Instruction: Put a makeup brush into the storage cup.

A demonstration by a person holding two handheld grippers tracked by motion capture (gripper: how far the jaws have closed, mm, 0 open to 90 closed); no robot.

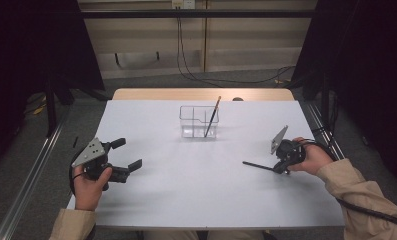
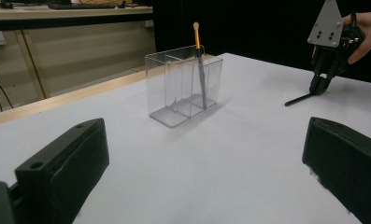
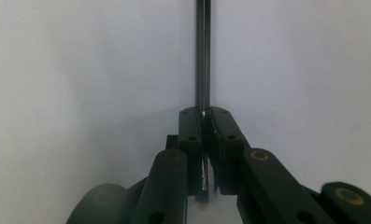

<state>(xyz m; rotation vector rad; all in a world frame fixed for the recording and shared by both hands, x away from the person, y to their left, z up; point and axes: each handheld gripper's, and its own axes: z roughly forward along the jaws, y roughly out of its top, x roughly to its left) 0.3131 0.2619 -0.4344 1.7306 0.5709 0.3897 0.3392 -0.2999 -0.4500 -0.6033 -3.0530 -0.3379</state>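
A clear plastic organizer (image 1: 198,121) (image 2: 183,86) with compartments stands at the middle back of the white table (image 1: 196,195). A thin brush with an orange tip (image 1: 212,117) (image 2: 200,70) leans upright in its right compartment. My right gripper (image 1: 281,167) (image 2: 319,86) (image 3: 205,126) is down at the table on the right, shut on one end of a slim dark pen (image 1: 258,165) (image 2: 297,99) (image 3: 202,56), which points left along the surface. My left gripper (image 1: 127,154) (image 2: 204,163) hovers at the left front, open, with nothing between its jaws.
A wooden table edge (image 1: 201,94) runs behind the white surface. Cables (image 1: 221,80) lie on the floor beyond it. Metal rails (image 1: 31,175) flank the table on both sides. Bare white surface spreads between the two grippers.
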